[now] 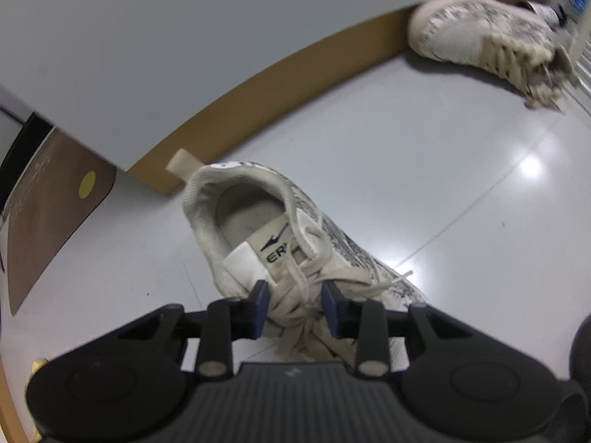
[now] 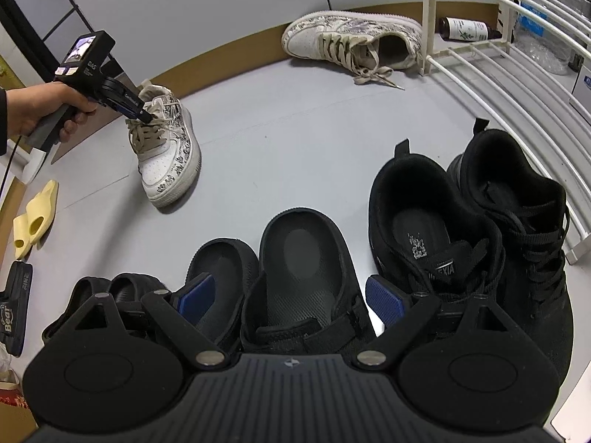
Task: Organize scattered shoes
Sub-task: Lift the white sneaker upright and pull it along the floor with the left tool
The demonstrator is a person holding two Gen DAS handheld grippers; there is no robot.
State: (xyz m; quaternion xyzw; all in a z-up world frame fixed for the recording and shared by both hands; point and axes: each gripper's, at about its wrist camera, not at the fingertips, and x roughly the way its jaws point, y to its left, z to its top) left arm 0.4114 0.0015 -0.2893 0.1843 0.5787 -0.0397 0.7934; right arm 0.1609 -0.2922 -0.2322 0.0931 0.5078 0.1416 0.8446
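A white sneaker with a dark print [image 1: 258, 221] lies on the pale floor, heel toward the wall. My left gripper [image 1: 296, 304] is closed on its tongue and laces; from the right wrist view the left gripper [image 2: 146, 115], held by a hand, grips this sneaker [image 2: 166, 155] near its collar. Its mate [image 2: 351, 40] lies against the baseboard by the rack, blurred in the left view [image 1: 480, 33]. My right gripper [image 2: 290, 299] hangs open over a black slip-on shoe [image 2: 303, 258], holding nothing.
A second black slip-on [image 2: 221, 265] and a pair of black lace-up sneakers [image 2: 480, 229] stand beside it. A white wire rack [image 2: 498, 55] fills the right side, with a bottle [image 2: 465, 29] behind. Yellow slides [image 2: 35, 217] and a black slide [image 2: 14, 306] lie at the left.
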